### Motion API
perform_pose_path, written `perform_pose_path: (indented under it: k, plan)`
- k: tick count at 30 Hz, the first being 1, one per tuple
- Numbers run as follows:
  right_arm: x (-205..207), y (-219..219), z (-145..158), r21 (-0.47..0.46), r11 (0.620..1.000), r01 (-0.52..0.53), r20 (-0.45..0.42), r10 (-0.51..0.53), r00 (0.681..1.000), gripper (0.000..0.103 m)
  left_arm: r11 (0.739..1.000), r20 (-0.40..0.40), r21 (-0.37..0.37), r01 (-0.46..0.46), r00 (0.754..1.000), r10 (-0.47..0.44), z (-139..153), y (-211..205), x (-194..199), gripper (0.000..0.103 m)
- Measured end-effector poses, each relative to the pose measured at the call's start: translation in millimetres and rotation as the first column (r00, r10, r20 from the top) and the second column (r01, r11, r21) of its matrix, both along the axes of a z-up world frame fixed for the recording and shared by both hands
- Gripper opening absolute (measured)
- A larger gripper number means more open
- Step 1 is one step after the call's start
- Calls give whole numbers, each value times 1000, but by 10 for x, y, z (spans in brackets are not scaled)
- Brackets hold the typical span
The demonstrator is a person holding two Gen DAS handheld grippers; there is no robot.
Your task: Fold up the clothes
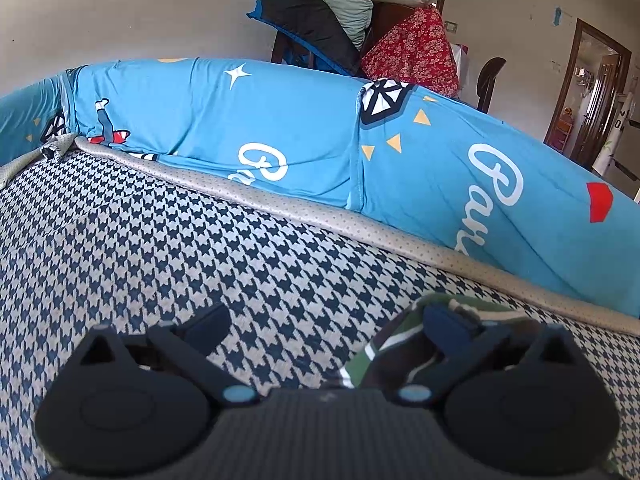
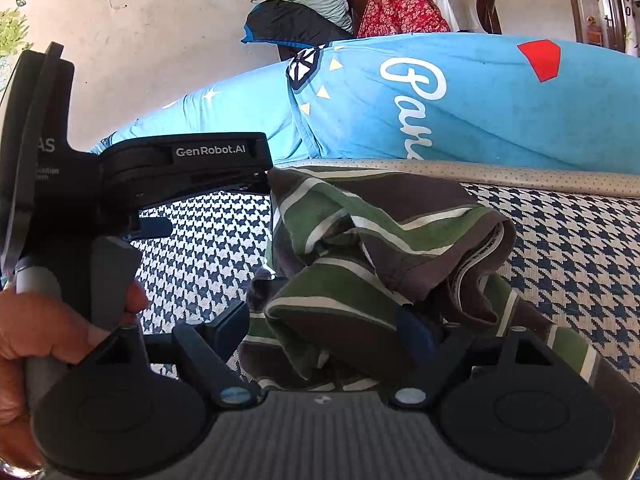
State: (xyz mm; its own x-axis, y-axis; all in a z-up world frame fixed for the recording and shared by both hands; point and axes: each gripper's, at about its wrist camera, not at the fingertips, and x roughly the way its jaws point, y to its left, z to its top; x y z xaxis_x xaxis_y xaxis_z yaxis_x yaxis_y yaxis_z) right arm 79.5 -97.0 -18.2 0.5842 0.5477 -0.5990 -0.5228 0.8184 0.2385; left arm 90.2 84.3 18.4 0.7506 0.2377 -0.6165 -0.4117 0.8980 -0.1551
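A green, brown and white striped garment (image 2: 372, 248) lies bunched on the houndstooth mat (image 2: 568, 240). In the left wrist view my left gripper (image 1: 324, 328) is open; the garment's edge (image 1: 384, 356) drapes over its right finger (image 1: 448, 328), while the left finger (image 1: 206, 326) is bare over the mat. In the right wrist view my right gripper (image 2: 320, 334) is open, with the garment lying between and over its fingers; the right finger (image 2: 416, 336) is partly buried in cloth. The left gripper's body (image 2: 180, 168) sits at the left, touching the garment's far corner.
The mat (image 1: 160, 240) has a grey perforated border (image 1: 320, 212). Behind it runs a blue printed cushion (image 1: 280, 132), also in the right wrist view (image 2: 480, 100). Piled bedding and a red floral cloth (image 1: 416, 48) stand by the wall. A hand (image 2: 48, 332) holds the left gripper's handle.
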Motion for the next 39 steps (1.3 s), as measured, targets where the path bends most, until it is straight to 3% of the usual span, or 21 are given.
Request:
perform_pose_path:
  k: [2,8,11,13,15,18,21,23,25,28,32,36,39]
  plan:
    - [1,1,-1,-2,1000,3,5,-3,1000,79,1000,1,1,-4,1000,4,-1,5,-4,103]
    - [34,-10,-20,-1,1000,16,2,-16,1000,58,1000,0,6,1,1000,-1,-2,-8,-4,103]
    - [43,-13,-20,-8,1000,27,11,-27,1000,39,1000,1,7,2,1000,-2,2,-14,-1,103]
    - [51,-25,-7,-14,999,40,21,-40,999,18,1000,2,7,2,1000,-2,5,-15,-1,103]
    - [65,-58,19,-14,998,57,30,-57,998,14,1000,3,7,0,1000,0,9,-13,-4,103]
    - [88,-179,130,7,993,119,74,-120,990,12,1000,4,7,-5,1000,5,17,-4,-7,103]
    - [186,-450,299,42,964,263,131,-267,955,12,1000,6,9,-10,1000,10,23,1,-14,103]
    - [283,-731,386,72,905,419,160,-425,891,11,1000,6,10,-7,1000,7,30,-9,-15,103]
    - [371,-1037,416,122,818,562,158,-575,802,15,1000,9,9,1,1000,-1,32,-27,-9,103]
    - [477,-1353,445,152,759,633,125,-650,750,17,1000,3,15,15,1000,-15,24,-73,14,103]
    - [499,-1532,441,191,747,637,52,-656,753,23,999,2,18,40,999,-40,21,-155,16,103]
    - [508,-1534,348,169,782,600,-23,-605,796,27,995,-1,26,100,995,-100,24,-281,6,103]
    - [490,-1514,262,141,833,534,-49,-533,845,38,986,-10,48,157,988,-156,12,-411,6,103]
